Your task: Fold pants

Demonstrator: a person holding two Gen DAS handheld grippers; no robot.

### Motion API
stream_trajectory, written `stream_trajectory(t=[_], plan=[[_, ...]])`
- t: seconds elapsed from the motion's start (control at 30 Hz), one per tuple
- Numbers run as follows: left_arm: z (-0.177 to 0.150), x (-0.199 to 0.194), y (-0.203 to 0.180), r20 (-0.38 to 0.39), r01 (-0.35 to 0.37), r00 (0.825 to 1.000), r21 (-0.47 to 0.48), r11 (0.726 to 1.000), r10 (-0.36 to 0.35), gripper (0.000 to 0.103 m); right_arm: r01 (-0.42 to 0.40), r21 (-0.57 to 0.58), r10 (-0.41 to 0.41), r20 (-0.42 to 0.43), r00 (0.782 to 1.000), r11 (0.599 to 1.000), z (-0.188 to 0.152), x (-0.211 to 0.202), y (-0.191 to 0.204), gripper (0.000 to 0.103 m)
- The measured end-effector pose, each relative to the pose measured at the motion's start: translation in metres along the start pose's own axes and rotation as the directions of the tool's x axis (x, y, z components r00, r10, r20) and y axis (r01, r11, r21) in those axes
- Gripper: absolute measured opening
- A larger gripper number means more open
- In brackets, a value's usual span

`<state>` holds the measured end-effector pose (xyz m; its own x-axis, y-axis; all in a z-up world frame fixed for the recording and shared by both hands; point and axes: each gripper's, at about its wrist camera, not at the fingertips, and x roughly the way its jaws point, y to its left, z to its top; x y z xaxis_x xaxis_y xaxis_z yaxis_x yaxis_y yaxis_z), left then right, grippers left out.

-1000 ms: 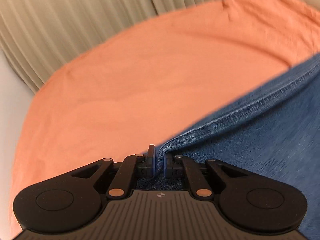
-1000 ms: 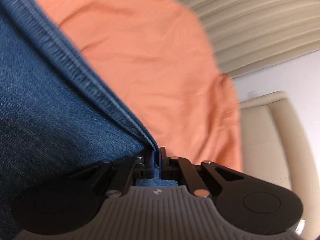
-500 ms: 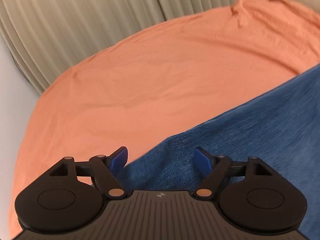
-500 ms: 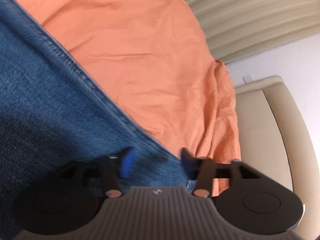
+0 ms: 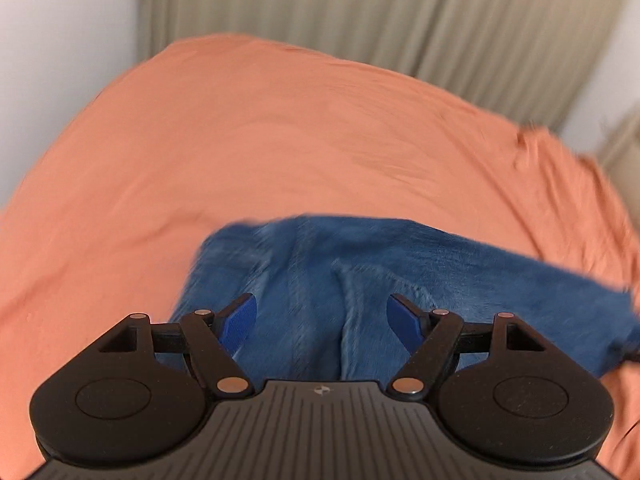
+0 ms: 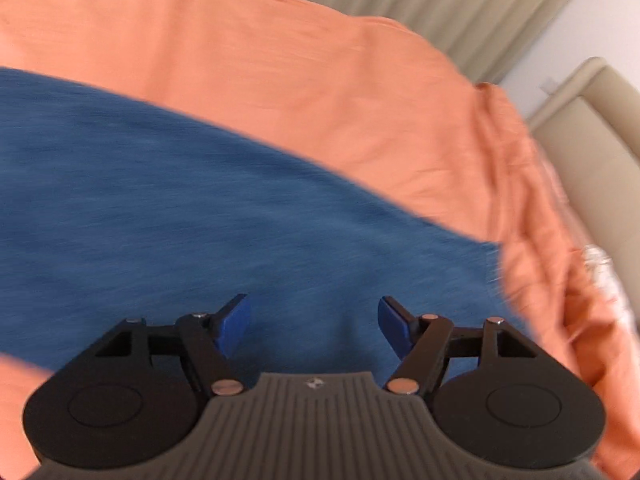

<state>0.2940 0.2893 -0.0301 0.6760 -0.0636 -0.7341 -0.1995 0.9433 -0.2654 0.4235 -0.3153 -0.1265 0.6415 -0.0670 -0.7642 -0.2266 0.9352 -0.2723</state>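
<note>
The left gripper (image 5: 322, 320) holds its two blue-padded fingers (image 5: 239, 322) wide apart with nothing between them, above the denim. The right gripper (image 6: 314, 325) likewise has its two fingers (image 6: 233, 325) spread and empty. Below both lies one pair of blue pants (image 5: 360, 276), flat on the orange sheet (image 5: 240, 140), a raised seam running down the cloth. Beige curtains (image 5: 360, 12) hang behind.

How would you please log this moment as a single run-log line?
task: fold pants | left gripper: open, empty | right gripper: open, empty | jeans: lying on orange sheet | views: motion-blurred
</note>
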Motion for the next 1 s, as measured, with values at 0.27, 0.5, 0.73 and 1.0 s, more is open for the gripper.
stream_trajectory(t=[0.27,0.5,0.73,1.0], plan=[[-0.068,-0.003,0.085,0.097,0.171,0.985,-0.449,0.877,-0.142,0.087,-0.308,0.151,0.304,0.049,0.951,0.939,-0.032,-0.074,0.111,0.067],[-0.102,0.044,0.119,0.183,0.286,0.958,-0.658,0.697,-0.221,0.087,-0.421,0.218,0.421,0.048,0.906,0.881,-0.056,-0.095,0.194,0.067],[-0.084,0.087,0.126,0.19,0.298,0.954,-0.666,0.684,-0.231,0.067,-0.43,0.042,0.425,0.094,0.9,0.902,-0.053,-0.106,0.247,0.067],[-0.048,0.044,0.102,0.216,0.222,0.968,-0.495,0.84,-0.128,0.021,-0.376,-0.156,0.4,0.181,0.898,0.913,-0.041,-0.119,0.285,0.064]])
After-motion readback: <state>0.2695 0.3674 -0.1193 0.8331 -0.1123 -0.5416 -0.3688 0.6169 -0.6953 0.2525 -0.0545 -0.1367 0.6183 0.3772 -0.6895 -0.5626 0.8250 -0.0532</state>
